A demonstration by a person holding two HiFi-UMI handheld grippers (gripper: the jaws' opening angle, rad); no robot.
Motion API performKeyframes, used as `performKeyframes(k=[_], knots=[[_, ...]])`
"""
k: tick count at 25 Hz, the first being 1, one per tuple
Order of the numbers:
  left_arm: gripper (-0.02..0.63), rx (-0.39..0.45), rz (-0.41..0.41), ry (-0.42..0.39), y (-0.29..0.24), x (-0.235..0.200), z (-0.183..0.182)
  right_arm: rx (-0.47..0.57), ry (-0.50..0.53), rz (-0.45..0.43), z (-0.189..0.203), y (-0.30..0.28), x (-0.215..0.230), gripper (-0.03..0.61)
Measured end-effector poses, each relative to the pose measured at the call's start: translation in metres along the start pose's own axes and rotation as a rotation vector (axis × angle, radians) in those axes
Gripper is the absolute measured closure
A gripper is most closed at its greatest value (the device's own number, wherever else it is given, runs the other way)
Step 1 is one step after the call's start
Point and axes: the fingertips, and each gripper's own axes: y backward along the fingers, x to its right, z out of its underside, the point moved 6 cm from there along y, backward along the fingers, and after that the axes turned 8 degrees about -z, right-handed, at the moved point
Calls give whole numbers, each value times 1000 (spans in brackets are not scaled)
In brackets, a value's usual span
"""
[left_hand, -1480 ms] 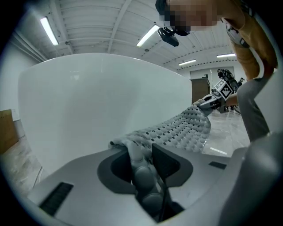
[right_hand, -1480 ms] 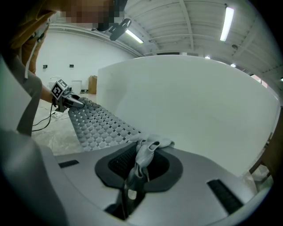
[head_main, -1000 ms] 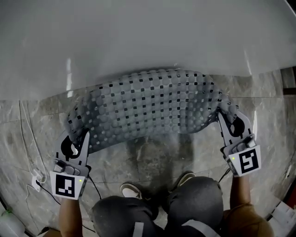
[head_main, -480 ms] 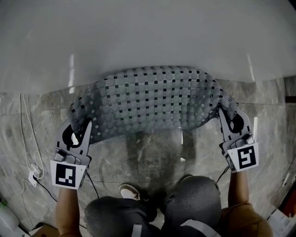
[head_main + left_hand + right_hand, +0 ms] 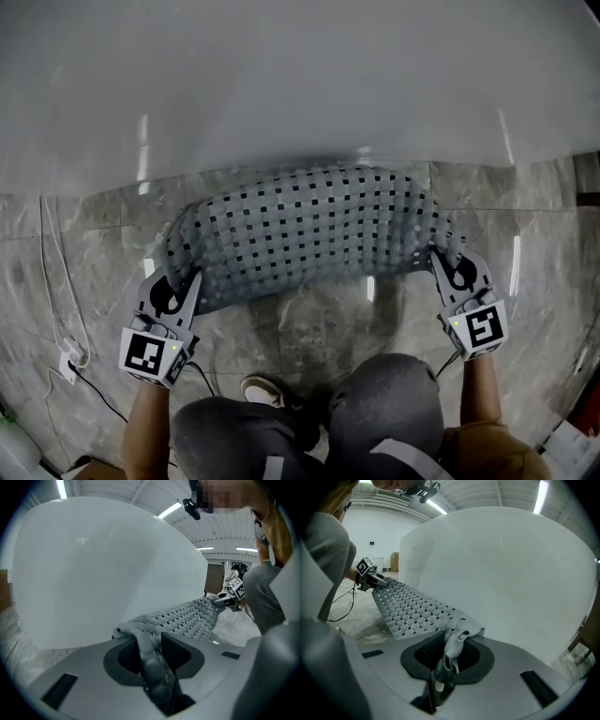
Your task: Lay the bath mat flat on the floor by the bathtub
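The grey perforated bath mat [image 5: 314, 232] is stretched between my two grippers just above the marble floor, beside the white bathtub [image 5: 300, 75]. My left gripper [image 5: 180, 281] is shut on the mat's left corner [image 5: 140, 630]. My right gripper [image 5: 446, 263] is shut on the right corner [image 5: 457, 637]. The mat [image 5: 187, 618] sags slightly in the middle and runs along the tub wall [image 5: 511, 583]. In each gripper view the other gripper shows at the mat's far end.
Grey marble floor [image 5: 309, 323] lies under the mat. A white cable [image 5: 56, 291] and a plug trail on the floor at the left. My knees and a shoe [image 5: 272, 389] are at the bottom. A cardboard box [image 5: 3, 603] stands far left.
The mat has come down and nearer to me, away from the tub's rim toward the floor. Both grippers have moved inward and lower, still gripping the corners.
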Motion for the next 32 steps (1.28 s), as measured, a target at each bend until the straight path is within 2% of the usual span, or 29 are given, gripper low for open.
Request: performKeyframes(k=[2, 6, 10, 12, 16, 18, 23, 29, 32], knots=[[500, -35, 19, 29, 5, 3, 8, -42, -44, -27, 14, 6, -6, 518], [508, -166, 54, 93, 16, 9, 40, -121, -109, -57, 43, 14, -19, 517], [514, -223, 45, 107, 20, 14, 75, -200, -166, -68, 70, 18, -28, 517], [514, -262, 38, 122, 18, 15, 87, -242, -208, -66, 81, 16, -29, 517], [520, -366, 42, 210, 12, 22, 113, -356, -321, -43, 105, 4, -29, 515], [522, -401, 39, 209, 9, 25, 122, -380, -333, -18, 114, -3, -26, 515], [522, -404, -18, 221, -3, 10, 124, -397, -334, -16, 114, -17, -25, 515], [522, -407, -27, 197, -12, 1, 107, -427, -342, -5, 101, -7, -32, 515], [522, -407, -56, 155, -17, -1, 108, -409, -361, -18, 113, -13, -34, 517]])
